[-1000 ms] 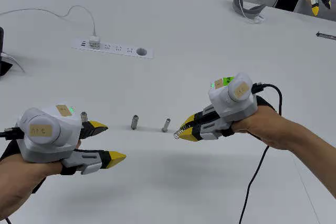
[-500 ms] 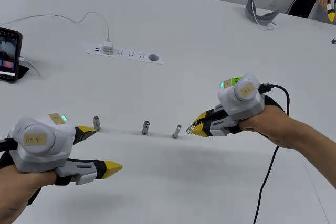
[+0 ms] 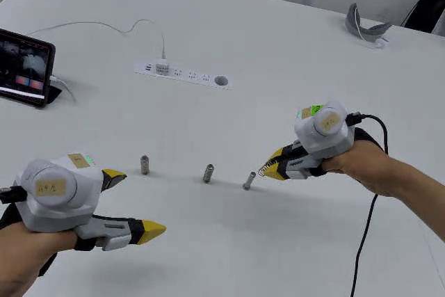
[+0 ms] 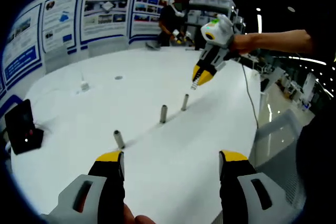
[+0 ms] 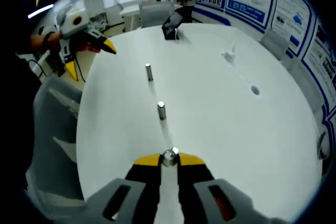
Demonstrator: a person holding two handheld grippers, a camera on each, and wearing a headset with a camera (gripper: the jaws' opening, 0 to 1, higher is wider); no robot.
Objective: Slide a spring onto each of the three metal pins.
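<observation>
Three short metal pins stand in a row on the white table: left pin (image 3: 144, 165), middle pin (image 3: 208, 173), right pin (image 3: 249, 181). The middle one looks ribbed; I cannot tell whether springs sit on them. My right gripper (image 3: 274, 165) is shut on a small spring (image 3: 264, 169), which pokes out of its tips just above and right of the right pin. From the left gripper view that spring (image 4: 194, 84) hangs over the right pin (image 4: 185, 102). The spring's round end (image 5: 168, 157) sits between the right jaws. My left gripper (image 3: 135, 203) is open and holds nothing, near-left of the pins.
A white power strip (image 3: 184, 74) with a plugged-in adapter lies beyond the pins. A lit tablet (image 3: 24, 67) stands at the far left. A grey curved object (image 3: 365, 27) rests at the back right. The right gripper's black cable (image 3: 365, 241) trails toward me.
The head camera has shifted. The right gripper with its spring has risen a little beside the right pin. The left gripper has drawn back leftward from the left pin.
</observation>
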